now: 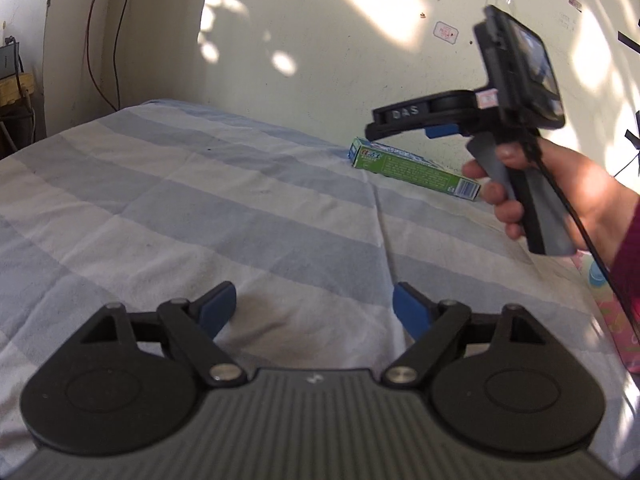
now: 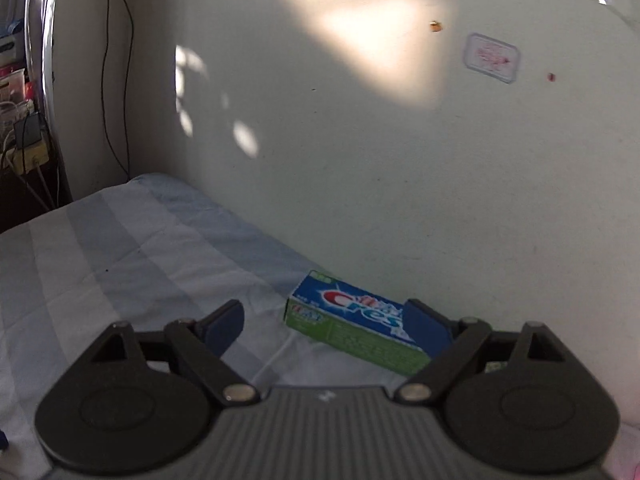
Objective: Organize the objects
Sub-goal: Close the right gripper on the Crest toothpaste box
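— Fingers first: how do the blue pads [image 2: 224,326] of the right gripper [image 2: 326,326] stand?

— Spread wide, nothing between them. The right-side pad crosses in front of the near end of the green and blue cardboard toothpaste box [image 2: 352,326]; whether it touches the box, I cannot tell.

— Where does that box lie?

— Flat on the blue and white striped bedsheet [image 2: 120,264], close along the foot of the pale plaster wall [image 2: 360,160]. In the right wrist view it sits at about five o'clock of centre, its long side running from ten toward four o'clock.

— And from the other camera?

— The same toothpaste box [image 1: 412,170] shows at about two o'clock, partly behind the right gripper [image 1: 400,124], which hangs above it in the person's right hand [image 1: 560,196]. The hand wraps the grey handle, and a black cable drops from it.

— The left gripper [image 1: 314,306]?

— Its blue fingers [image 1: 218,308] are parted too, holding nothing, over bare bedsheet [image 1: 200,208] at six o'clock, well apart from the box.

— Anything further out?

— A pink patterned item [image 1: 618,320] at the four o'clock edge, too cut off to identify. Thin dark wires [image 2: 106,60] hang down the wall at ten o'clock, and a square sticker [image 2: 492,58] sits at two o'clock.
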### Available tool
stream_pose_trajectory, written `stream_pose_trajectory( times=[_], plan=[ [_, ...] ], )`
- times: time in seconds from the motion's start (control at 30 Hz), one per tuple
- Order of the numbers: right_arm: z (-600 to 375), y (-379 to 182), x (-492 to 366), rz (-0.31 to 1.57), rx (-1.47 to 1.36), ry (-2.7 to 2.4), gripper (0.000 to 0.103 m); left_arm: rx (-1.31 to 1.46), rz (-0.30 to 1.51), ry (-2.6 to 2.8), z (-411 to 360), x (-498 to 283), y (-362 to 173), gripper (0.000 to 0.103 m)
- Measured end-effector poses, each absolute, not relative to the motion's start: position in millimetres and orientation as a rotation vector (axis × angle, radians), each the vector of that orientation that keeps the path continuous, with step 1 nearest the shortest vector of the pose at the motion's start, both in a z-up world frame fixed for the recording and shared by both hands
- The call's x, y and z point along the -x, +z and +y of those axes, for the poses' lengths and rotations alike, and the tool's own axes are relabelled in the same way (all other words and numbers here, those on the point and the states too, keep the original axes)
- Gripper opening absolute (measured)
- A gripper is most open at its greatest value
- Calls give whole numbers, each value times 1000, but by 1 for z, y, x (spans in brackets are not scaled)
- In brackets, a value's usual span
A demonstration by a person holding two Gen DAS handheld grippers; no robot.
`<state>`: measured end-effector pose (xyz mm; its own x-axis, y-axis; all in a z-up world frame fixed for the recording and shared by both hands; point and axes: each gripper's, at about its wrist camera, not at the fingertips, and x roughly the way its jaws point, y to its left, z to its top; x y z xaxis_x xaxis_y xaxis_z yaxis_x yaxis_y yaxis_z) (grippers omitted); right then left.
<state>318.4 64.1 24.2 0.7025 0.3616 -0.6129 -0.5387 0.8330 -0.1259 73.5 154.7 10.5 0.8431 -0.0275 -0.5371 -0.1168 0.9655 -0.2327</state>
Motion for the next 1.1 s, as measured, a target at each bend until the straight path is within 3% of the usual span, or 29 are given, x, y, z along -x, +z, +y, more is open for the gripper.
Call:
stream_pose_trajectory(
  times=[0.27, 0.37, 0.43, 0.47, 0.73, 0.8, 0.97, 1.1],
  plan=[
    [121, 10, -356, 643, 509, 508, 83, 266, 574, 36, 154, -74, 11, 90],
    [127, 3, -369, 678, 528, 476, 69, 271, 574, 34, 155, -74, 11, 91],
    [126, -2, -376, 715, 535, 450, 50, 277, 573, 32, 156, -73, 11, 92],
    [123, -4, -378, 736, 535, 442, 48, 281, 573, 32, 156, -73, 11, 92],
    [83, -3, -322, 728, 568, 519, 46, 299, 572, 22, 159, -73, 12, 93],
    [63, -8, -300, 776, 569, 542, 37, 303, 573, 21, 160, -73, 12, 94],
    [33, 5, -263, 679, 531, 511, 39, 288, 581, 30, 157, -74, 13, 94],
    [57, 17, -282, 626, 505, 493, 46, 299, 578, 31, 159, -73, 12, 95]
  ],
)
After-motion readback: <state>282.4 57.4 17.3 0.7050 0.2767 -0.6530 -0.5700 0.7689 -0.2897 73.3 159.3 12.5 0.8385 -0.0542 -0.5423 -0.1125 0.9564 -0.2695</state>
